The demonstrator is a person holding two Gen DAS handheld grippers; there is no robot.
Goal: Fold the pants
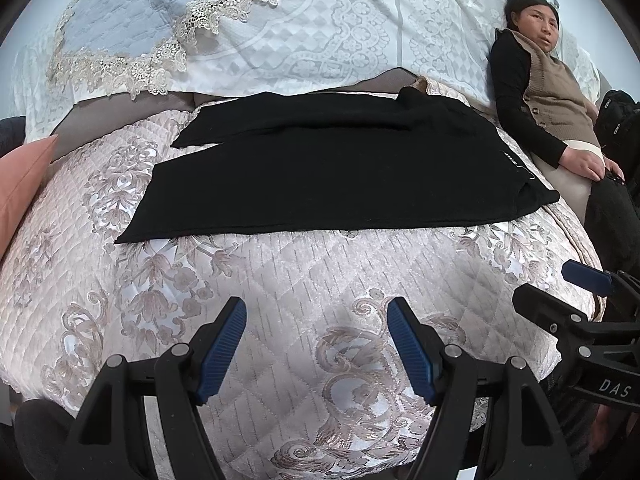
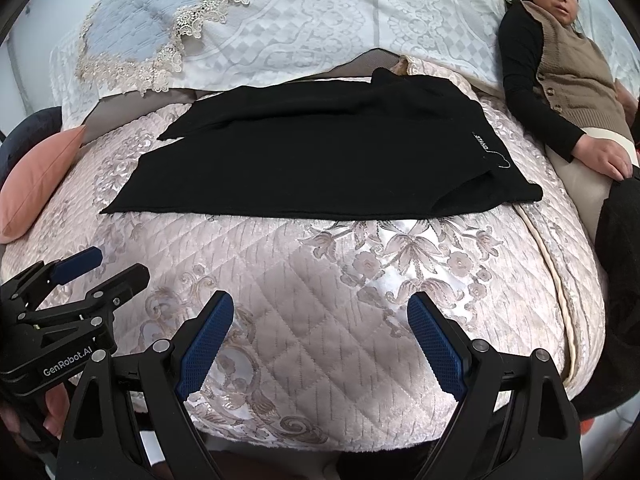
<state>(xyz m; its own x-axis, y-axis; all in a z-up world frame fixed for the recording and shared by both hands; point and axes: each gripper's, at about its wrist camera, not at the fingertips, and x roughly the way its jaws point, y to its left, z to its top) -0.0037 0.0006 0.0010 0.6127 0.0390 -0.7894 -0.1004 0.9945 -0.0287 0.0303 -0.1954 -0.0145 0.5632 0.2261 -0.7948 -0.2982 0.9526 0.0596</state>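
Black knit pants (image 1: 320, 176) lie spread lengthwise across the quilted sofa cover (image 1: 304, 280), waistband end to your right beside the seated person (image 1: 548, 92), leg hems to your left near the pink cushion (image 1: 20, 192). The two legs overlap unevenly; the far leg sits offset behind the near one.

Your left gripper (image 1: 316, 344) hovers over bare quilt short of the near edge, fingers spread, holding nothing. Your right gripper (image 2: 320, 340) does likewise, fingers wide apart and empty.

The fabric looks soft, light and limp; expect it to sag and drag on the textured quilt. Judged best: pinch the near edge at the waistband corner (image 2: 532, 194) and the near hem corner (image 2: 110, 210), taking both layers.
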